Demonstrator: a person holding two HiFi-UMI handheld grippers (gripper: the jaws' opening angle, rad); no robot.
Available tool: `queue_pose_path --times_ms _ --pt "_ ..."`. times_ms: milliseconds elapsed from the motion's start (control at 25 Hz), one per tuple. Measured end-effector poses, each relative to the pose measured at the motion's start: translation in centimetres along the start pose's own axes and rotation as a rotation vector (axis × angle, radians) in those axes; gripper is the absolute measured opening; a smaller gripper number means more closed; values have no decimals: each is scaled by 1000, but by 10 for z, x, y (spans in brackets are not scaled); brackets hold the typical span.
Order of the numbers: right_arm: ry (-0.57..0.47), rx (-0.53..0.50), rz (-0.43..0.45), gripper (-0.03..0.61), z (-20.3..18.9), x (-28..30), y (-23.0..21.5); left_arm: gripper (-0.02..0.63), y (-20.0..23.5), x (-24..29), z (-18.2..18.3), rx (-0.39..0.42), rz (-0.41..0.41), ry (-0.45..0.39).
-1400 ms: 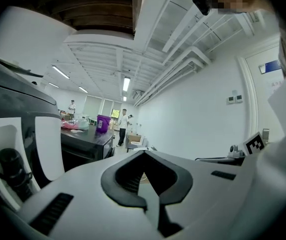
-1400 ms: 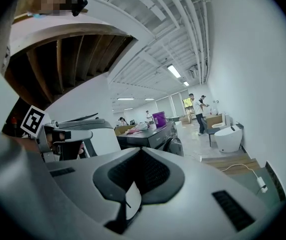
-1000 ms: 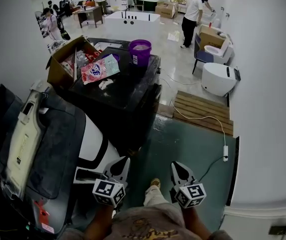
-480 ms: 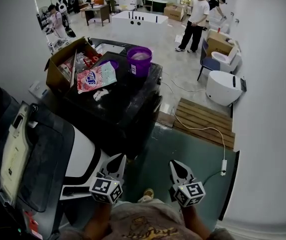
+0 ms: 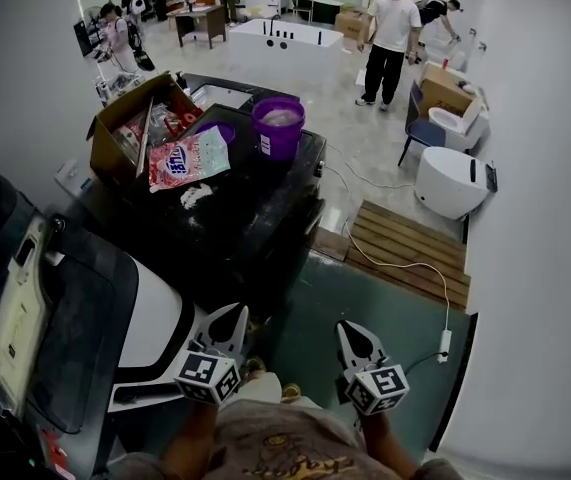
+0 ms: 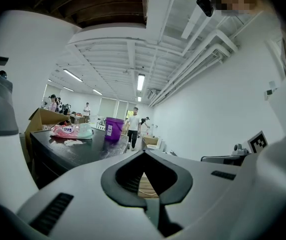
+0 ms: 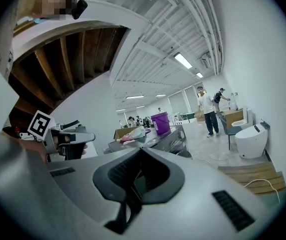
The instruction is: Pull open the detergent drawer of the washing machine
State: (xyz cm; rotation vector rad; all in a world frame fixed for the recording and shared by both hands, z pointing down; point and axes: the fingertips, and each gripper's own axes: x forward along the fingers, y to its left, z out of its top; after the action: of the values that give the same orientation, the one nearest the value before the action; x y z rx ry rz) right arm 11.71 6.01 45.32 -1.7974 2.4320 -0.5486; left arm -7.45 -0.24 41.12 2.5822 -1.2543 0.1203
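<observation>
A white washing machine (image 5: 155, 320) with a dark lid (image 5: 70, 343) stands at the left of the head view, and a black machine (image 5: 235, 213) stands behind it. I cannot make out a detergent drawer on either. My left gripper (image 5: 227, 326) hangs low beside the white machine's front corner without touching it, shut and empty. My right gripper (image 5: 351, 334) is level with it over the green floor, also shut and empty. In the left gripper view the left gripper (image 6: 144, 153) points past the black machine (image 6: 77, 151). In the right gripper view the right gripper (image 7: 140, 149) points the same way.
On the black machine sit a purple bucket (image 5: 278, 126), an open cardboard box (image 5: 125, 128) and a pink bag (image 5: 187, 158). A wooden pallet (image 5: 405, 248) and a white cable (image 5: 443, 343) lie on the floor to the right. A toilet (image 5: 452, 181) and people (image 5: 392, 33) are farther back.
Both grippers have moved along with me, still shut. The white machine has slid toward the left edge of the head view and the black machine sits nearer its middle.
</observation>
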Motion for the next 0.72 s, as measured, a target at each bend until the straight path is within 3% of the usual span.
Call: queue_pose_path --times_ms 560,720 --pt "-32 16 -22 5 22 44 -21 20 17 59 12 11 -53 24" --pt "-33 -19 -17 46 22 56 -26 20 25 69 13 8 -59 30"
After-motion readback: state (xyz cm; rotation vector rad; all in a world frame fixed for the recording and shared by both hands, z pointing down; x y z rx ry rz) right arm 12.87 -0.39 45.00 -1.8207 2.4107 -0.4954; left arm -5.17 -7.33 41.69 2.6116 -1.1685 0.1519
